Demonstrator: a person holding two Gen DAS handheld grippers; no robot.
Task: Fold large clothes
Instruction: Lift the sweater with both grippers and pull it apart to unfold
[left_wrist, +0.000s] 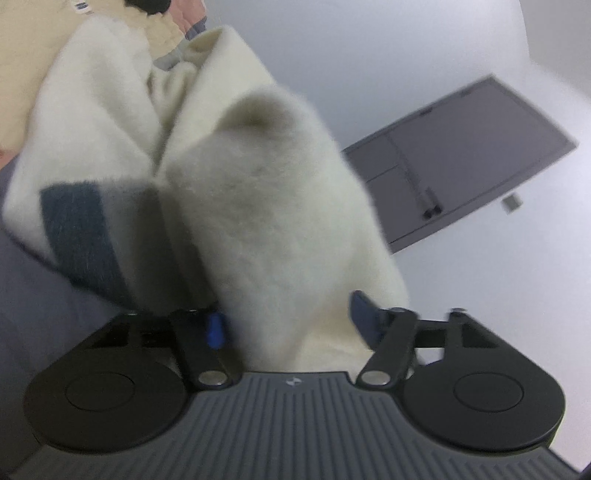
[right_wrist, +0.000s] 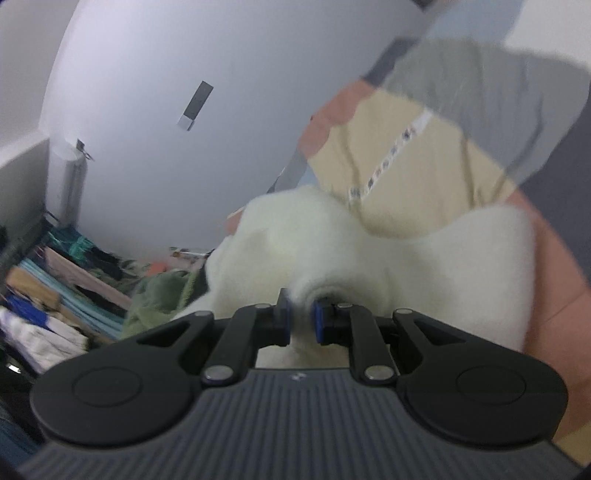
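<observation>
A fluffy cream garment (left_wrist: 229, 192) with a dark blue and grey band (left_wrist: 85, 229) hangs bunched in the air in the left wrist view. My left gripper (left_wrist: 288, 321) has its blue-padded fingers wide apart with a thick fold of the garment lying between them; the fabric hides most of the pads. In the right wrist view my right gripper (right_wrist: 300, 319) is shut on a pinch of the same cream garment (right_wrist: 369, 258), lifted in front of the person's beige shirt (right_wrist: 417, 162).
A grey wall panel (left_wrist: 465, 158) hangs on the white wall in the left wrist view. A pile of mixed clothes (right_wrist: 66, 295) and a green garment (right_wrist: 162, 295) lie at the lower left of the right wrist view. The person's arm (right_wrist: 554, 295) is at the right.
</observation>
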